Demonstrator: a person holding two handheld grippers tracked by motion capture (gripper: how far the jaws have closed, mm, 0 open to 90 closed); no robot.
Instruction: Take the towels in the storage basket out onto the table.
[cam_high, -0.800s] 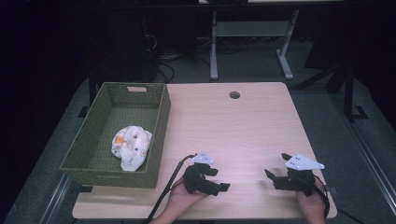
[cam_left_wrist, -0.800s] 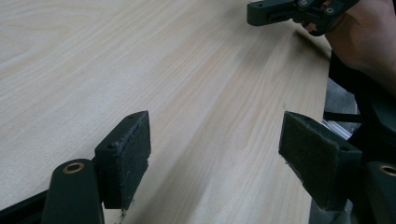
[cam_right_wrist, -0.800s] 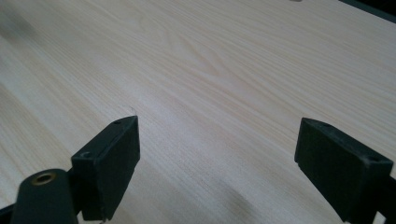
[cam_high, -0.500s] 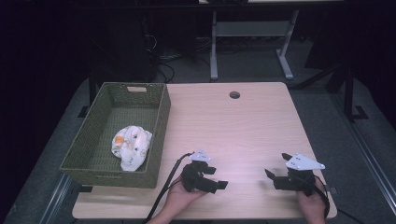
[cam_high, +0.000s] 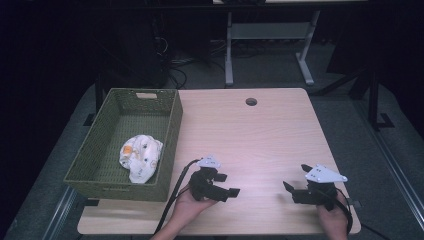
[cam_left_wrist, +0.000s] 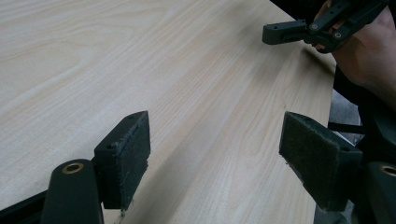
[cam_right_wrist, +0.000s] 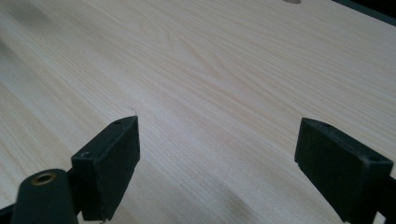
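**Both grippers idle, cloth in basket**

I've got the L gripper and R gripper low over the table near its front edge, jaws spread wide, nothing btwn them. Cloth lies in the basket, just left of L gripper, well apart from R.

Worktop lit from above, pale glare patch at frame centre; surroundings near black. High view soft, slightly grainy. Both gripper views sharp mid-frame, tongs at bottom edge blurred, faint shadows beneath them.
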